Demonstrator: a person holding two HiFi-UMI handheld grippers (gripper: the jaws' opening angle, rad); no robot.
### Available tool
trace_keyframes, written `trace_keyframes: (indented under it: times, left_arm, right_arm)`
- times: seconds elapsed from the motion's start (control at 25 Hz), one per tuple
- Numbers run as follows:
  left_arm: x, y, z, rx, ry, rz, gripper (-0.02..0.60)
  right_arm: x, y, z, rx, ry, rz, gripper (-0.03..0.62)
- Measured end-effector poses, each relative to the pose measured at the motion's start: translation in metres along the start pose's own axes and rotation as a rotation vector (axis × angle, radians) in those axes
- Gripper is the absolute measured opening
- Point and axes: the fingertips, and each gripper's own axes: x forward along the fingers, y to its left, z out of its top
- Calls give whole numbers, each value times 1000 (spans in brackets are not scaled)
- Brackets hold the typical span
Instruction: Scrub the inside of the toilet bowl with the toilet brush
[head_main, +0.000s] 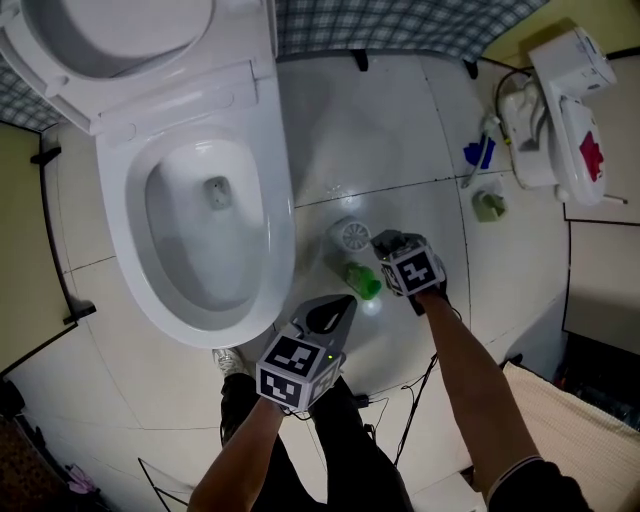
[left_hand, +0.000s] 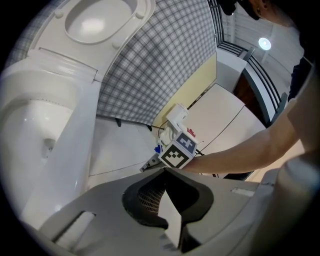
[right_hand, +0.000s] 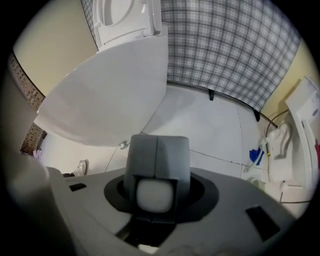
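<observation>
Two tools: left tool (head_main: 334, 311) closed, empty; right tool (head_main: 388, 244) tight around white handle (right_hand: 156, 194), green toilet brush (head_main: 362, 281) half-hidden beneath.

The toilet bowl (head_main: 278, 230) ahead of the left fingers (head_main: 332, 314) is glossy white ceramic. Floor tiles (head_main: 390, 130) under the right fingers (right_hand: 142, 155) are smooth and shiny. Those fingers are matt grey plastic, and the toilet brush handle (right_hand: 156, 195) between them is smooth white plastic.

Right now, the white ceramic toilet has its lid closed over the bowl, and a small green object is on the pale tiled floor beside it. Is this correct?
Not quite: the lid of the white ceramic toilet is raised, leaving the bowl open, as the head view shows. The small green object is indeed on the pale tiled floor beside it.
</observation>
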Motion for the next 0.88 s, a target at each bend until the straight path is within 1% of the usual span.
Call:
trace_keyframes:
  times: [0.28,0.4,0.52,0.6,0.72,0.88]
  left_arm:
    - [-17,1,4,27,3,7,7]
    - [-24,-7,11,34,-4,2,8]
    - [-36,-17,19,38,-15,-5,8]
    - [-45,-23,26,45,-25,-7,7]
    - [-63,-27,43,68,-47,5,8]
    - [-93,-19,70,100,-86,51,6]
  right_arm:
    - [-29,2,-8,70,-61,22,173]
    - [-55,4,-8,79,-92,26,173]
    - [-93,7,-10,99,-133,23,173]
    - [-127,10,-10,113,-191,23,173]
    - [-190,13,-2,124,-309,24,173]
    - [-272,21,28,146,-494,23,173]
